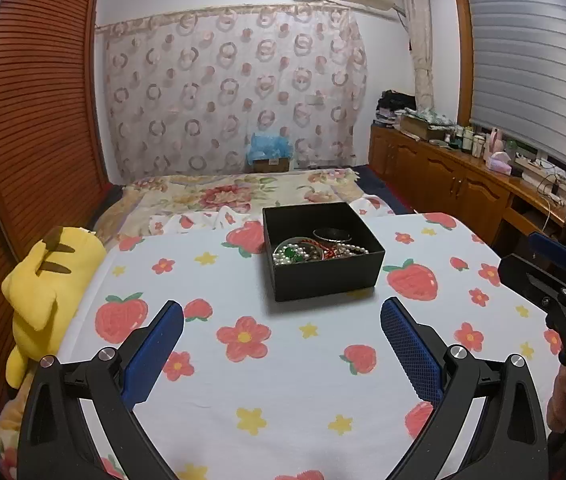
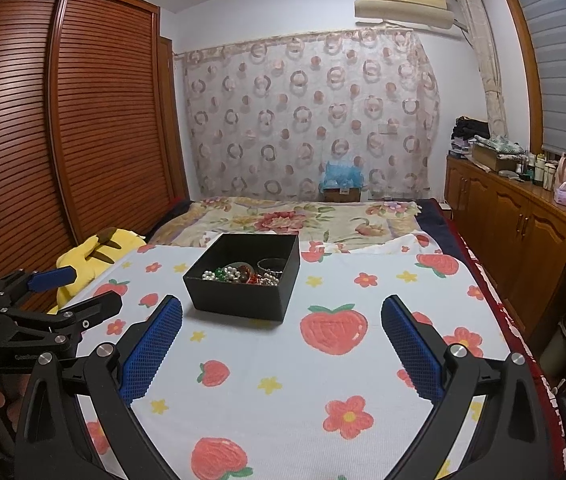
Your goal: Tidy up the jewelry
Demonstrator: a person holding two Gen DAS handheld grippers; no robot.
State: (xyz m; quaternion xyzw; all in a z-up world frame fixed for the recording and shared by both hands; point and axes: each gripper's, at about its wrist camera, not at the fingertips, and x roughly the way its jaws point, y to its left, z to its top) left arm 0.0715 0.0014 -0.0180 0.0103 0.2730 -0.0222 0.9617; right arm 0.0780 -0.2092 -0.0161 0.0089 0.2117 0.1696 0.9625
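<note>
A black open box (image 1: 323,272) stands on the strawberry-print sheet (image 1: 283,380). It holds a tangle of jewelry (image 1: 315,250): pearl strands, green beads, red beads and a bangle. The box also shows in the right wrist view (image 2: 239,296), with the jewelry (image 2: 243,274) inside. My left gripper (image 1: 282,316) is open and empty, a short way in front of the box. My right gripper (image 2: 282,312) is open and empty, in front of the box and to its right. Each gripper shows at the edge of the other view: the right one (image 1: 563,280) and the left one (image 2: 43,300).
A yellow plush toy (image 1: 47,288) lies at the sheet's left edge by the slatted wardrobe (image 1: 35,120). A floral blanket (image 1: 235,192) covers the bed behind the box. Wooden cabinets (image 2: 523,232) with bottles on top run along the right wall.
</note>
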